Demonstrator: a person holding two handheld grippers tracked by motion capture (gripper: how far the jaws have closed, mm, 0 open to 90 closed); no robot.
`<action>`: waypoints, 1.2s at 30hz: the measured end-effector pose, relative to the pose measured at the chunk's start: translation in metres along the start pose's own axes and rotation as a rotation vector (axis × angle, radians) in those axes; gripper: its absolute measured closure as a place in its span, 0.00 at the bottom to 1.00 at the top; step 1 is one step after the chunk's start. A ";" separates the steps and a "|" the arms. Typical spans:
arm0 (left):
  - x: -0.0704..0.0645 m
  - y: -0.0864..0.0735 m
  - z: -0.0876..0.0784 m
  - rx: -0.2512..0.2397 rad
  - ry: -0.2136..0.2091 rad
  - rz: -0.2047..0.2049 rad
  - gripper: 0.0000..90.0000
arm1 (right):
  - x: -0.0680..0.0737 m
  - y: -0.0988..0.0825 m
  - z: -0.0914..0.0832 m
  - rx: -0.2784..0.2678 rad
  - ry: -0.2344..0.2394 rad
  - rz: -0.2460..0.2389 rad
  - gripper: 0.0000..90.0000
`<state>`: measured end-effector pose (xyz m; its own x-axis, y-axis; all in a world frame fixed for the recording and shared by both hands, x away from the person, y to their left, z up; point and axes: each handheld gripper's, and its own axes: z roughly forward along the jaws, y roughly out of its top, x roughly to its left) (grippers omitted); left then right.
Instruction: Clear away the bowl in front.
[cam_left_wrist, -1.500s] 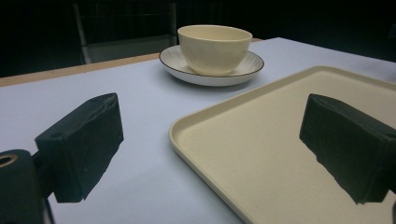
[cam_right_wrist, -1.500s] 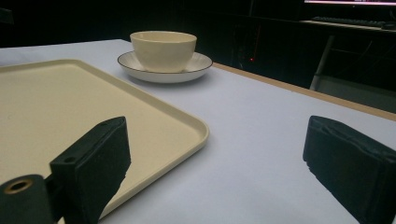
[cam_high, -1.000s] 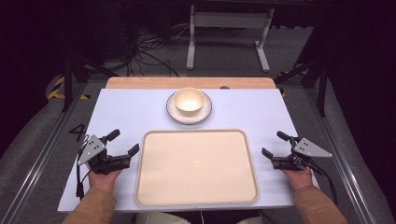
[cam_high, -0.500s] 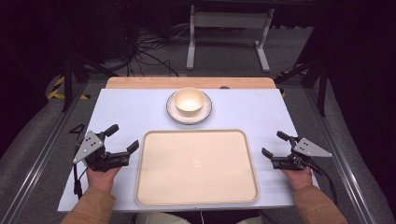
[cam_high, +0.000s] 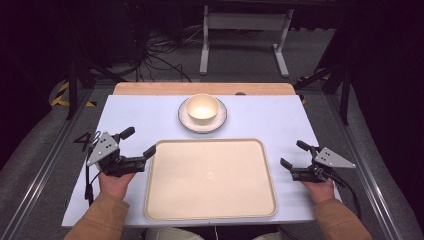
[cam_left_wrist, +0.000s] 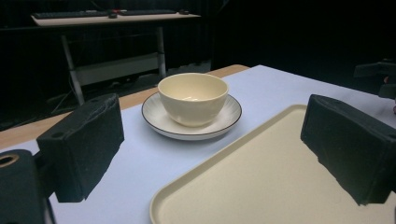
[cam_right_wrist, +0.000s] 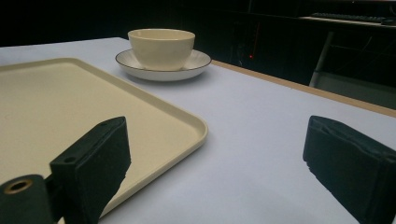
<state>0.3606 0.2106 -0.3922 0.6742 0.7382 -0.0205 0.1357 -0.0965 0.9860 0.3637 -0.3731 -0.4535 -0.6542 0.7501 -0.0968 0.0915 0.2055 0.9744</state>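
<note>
Both grippers are parked at the near half of the surface (cam_high: 260, 120), one off each short side of the tray (cam_high: 210, 180), and nothing is in hand: the left gripper (cam_high: 137, 146) has its jaws spread wide and empty, the right gripper (cam_high: 292, 154) likewise released, with bare surface between its pads. The tray lies flat in the middle of the near edge, and the left jaws sit just beside its left rim, the nearest thing to them. It looks like light, stiff plastic with a low raised lip, smooth enough to slip, so my guess is the lip on the short sides is the place to pinch, one gripper per side to keep it level. Beyond it, toward the far edge and centred, the bowl (cam_high: 202, 107) stands upright in the saucer (cam_high: 218, 121); both look like glazed ceramic, hard, a bit heavy, slick and chippable. The bowl's rim would take a jaw inside and one outside, while the saucer's thin edge offers little purchase, and lifting it with the bowl on top risks the bowl sliding. Against half a second ago, the left gripper has swung slightly, its jaws now closer to the tray's left rim; the right one sits where it was, and tray, bowl and saucer haven't budged.
</note>
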 end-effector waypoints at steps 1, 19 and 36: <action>0.001 0.001 0.004 0.003 -0.003 -0.003 0.07 | 0.000 0.000 0.000 0.000 0.000 0.001 0.08; 0.012 0.026 0.058 0.027 -0.001 0.004 0.07 | 0.000 0.000 0.000 -0.005 0.004 0.006 0.08; 0.024 0.037 0.098 0.013 0.006 -0.005 0.05 | -0.001 0.000 0.000 -0.005 0.006 0.006 0.08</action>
<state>0.4531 0.1591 -0.3727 0.6689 0.7429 -0.0241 0.1483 -0.1016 0.9837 0.3638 -0.3738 -0.4534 -0.6582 0.7475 -0.0895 0.0920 0.1978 0.9759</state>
